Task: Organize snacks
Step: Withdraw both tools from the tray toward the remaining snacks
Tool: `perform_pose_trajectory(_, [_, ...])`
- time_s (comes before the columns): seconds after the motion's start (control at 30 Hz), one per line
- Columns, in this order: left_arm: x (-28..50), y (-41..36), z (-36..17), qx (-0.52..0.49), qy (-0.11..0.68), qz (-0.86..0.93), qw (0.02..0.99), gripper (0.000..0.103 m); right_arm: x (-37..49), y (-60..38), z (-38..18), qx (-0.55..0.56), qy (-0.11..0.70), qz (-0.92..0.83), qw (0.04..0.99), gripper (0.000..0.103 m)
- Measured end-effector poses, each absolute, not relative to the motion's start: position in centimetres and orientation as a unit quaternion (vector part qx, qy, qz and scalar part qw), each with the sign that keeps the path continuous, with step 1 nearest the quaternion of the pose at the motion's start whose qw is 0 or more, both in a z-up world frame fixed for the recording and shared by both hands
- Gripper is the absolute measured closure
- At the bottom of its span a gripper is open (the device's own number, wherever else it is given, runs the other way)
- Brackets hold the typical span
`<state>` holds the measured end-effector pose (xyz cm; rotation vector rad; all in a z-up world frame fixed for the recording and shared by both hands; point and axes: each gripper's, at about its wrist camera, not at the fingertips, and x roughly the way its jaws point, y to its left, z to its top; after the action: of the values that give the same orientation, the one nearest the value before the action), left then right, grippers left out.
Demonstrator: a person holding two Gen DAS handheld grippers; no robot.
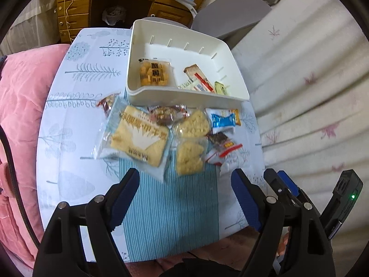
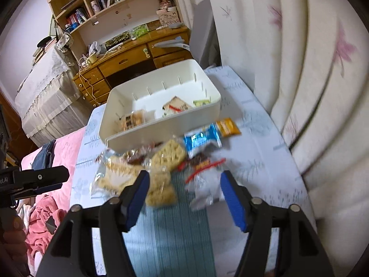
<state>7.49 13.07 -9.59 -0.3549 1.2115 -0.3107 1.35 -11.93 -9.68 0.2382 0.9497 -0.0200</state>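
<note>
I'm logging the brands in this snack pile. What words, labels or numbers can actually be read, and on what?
"oLAI": partial white lettering on the left gripper's black body, cut off by the picture's edge.
Large biscuit packet: bold printed characters, not legible.
Packet in the white bin: dark characters, too blurred.
Blue-and-white packet, red-striped packet: print too small or blurred.

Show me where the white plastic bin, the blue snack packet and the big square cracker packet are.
White plastic bin [image 1: 184, 95]: left wrist view, near rim.
Blue snack packet [image 1: 222, 121]: left wrist view, middle.
Big square cracker packet [image 1: 138, 138]: left wrist view, centre.
</note>
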Motion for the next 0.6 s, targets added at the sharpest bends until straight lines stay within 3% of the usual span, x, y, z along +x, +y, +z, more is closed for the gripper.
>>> perform_pose_trajectory(0.2, [5.1,12.8,-10.3,-0.147,0.552,-0.147,0.807,0.019,-1.2,-12.2,-10.9,0.153,0.471,-0.011,0.868,0.028])
perform_pose_trajectory(0.6, [4.3,9.7,-12.8,-0.104,0.572,-0.114,0.806,0.015,-0.8,-15.2,-14.1,0.267,0.51,-0.004,0.817,0.027])
